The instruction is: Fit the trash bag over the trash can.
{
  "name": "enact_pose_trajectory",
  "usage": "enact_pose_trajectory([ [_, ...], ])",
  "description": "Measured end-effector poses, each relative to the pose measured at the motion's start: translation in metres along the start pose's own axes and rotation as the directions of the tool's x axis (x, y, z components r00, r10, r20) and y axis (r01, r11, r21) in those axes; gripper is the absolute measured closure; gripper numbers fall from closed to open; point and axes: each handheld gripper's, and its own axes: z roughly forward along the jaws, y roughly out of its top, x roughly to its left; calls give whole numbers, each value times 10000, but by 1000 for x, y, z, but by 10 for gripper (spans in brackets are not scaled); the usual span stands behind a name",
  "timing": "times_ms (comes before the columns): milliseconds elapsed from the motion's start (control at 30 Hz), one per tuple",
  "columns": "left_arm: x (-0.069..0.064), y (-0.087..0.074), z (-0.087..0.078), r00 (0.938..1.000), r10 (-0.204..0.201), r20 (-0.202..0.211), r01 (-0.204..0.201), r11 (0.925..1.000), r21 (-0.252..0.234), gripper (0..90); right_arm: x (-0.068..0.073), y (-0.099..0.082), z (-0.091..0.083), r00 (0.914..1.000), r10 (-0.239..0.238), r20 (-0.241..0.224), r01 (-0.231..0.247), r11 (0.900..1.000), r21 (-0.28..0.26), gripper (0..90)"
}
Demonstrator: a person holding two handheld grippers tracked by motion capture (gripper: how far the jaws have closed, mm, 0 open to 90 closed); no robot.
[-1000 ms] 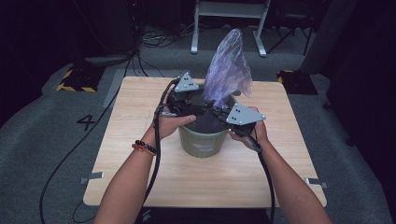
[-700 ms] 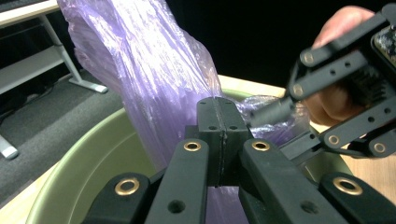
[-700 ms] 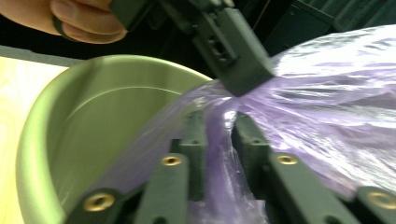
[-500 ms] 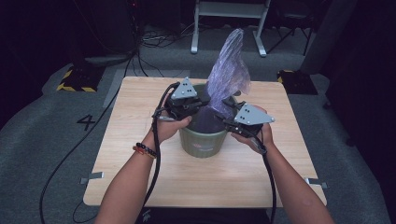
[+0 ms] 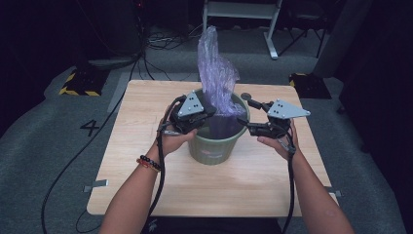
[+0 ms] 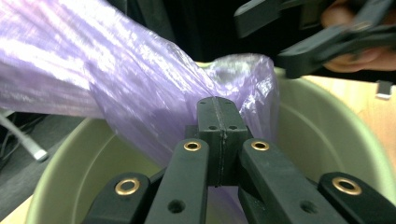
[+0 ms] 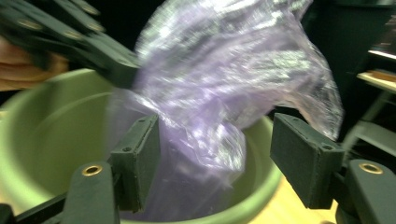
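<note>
A crinkled, translucent purple plastic bag [image 5: 217,80] is standing up out of a pale green bucket [image 5: 214,148], its lower part hanging down inside the bucket and its upper part rising well above the rim in a tapering, twisted plume that is leaning slightly left in the high view. The round bucket is sitting upright near the middle of the table, narrowing toward its base and carrying a small label on its front.

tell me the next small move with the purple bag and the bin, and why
Probably bring the right gripper, whose jaws have just been opening, onto the loose purple bag near the bin rim and close. The left gripper is shut on the bag, most of which stands above the bin.
</note>
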Motion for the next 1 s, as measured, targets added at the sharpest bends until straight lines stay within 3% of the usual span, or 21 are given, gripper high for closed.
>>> enact_pose_trajectory([
  [133, -1, -1, -1, 9991, 304, -310, -300, 9995, 134, 900, 5, 4, -2, 9993, -196, -319, 198, 9998, 48, 319],
  [233, -7, -2, -1, 9967, 765, -281, -756, 9967, 303, 900, 10, 12, -3, 9985, -265, -473, 263, 9996, -54, 322],
  [300, -8, -2, 0, 9958, 882, -247, -872, 9955, 375, 900, 10, 14, -1, 9990, -241, -385, 241, 9997, 0, 328],
  [333, -12, -3, 1, 9930, 1155, -264, -1141, 9922, 509, 900, 10, 18, 3, 9995, -261, -167, 263, 9996, 140, 330],
  [400, -14, -4, 2, 9925, 1195, -245, -1180, 9914, 569, 900, 9, 20, 6, 9996, -274, 0, 274, 9993, 256, 339],
  [533, -15, -7, 2, 9928, 1184, -200, -1173, 9919, 491, 900, 1, 25, 24, 9957, -109, 917, 9, 9941, 1082, 340],
  [600, -15, -6, 2, 9923, 1220, -203, -1208, 9914, 505, 900, -4, 26, 31, 9955, 151, 941, -266, 9921, 1229, 339],
  [633, -15, -6, 2, 9910, 1322, -202, -1309, 9898, 567, 900, -8, 28, 36, 9959, 557, 711, -633, 9920, 1088, 339],
  [700, -15, -5, 4, 9907, 1341, -235, -1323, 9890, 660, 900, -9, 32, 39, 9960, 672, 585, -727, 9926, 974, 339],
  [833, -15, -5, 7, 9897, 1379, -381, -1346, 9878, 789, 900, -5, 38, 40, 9954, 842, 453, -870, 9942, 635, 339],
  [1000, -16, -4, 9, 9892, 1390, -456, -1344, 9867, 911, 900, 4, 41, 56, 9949, 525, 858, -633, 9896, 1293, 328],
])
